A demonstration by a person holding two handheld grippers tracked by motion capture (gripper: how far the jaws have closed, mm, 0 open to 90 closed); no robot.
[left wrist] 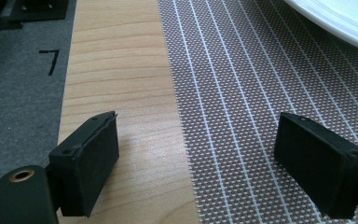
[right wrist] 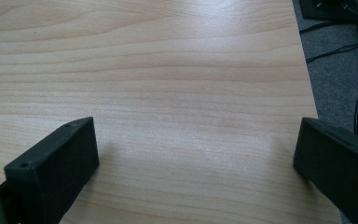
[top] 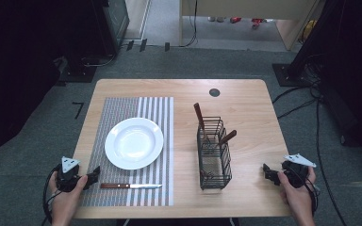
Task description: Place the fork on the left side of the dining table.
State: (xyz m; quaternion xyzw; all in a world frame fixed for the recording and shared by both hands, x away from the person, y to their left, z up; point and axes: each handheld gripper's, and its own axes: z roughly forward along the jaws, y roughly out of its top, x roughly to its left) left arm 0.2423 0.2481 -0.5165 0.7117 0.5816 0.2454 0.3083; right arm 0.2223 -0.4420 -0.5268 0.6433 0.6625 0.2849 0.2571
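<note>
I see a white plate (top: pixel 134 142) on a grey-and-white striped placemat (top: pixel 122 106), a knife (top: pixel 130 186) with a reddish-brown handle, a black wire caddy (top: pixel 213 153), and a pale woodgrain table (top: pixel 245 108).

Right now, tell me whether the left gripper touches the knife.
Apart. The high view shows mat between the left gripper and the knife handle; its own view shows open jaws with nothing between.
</note>
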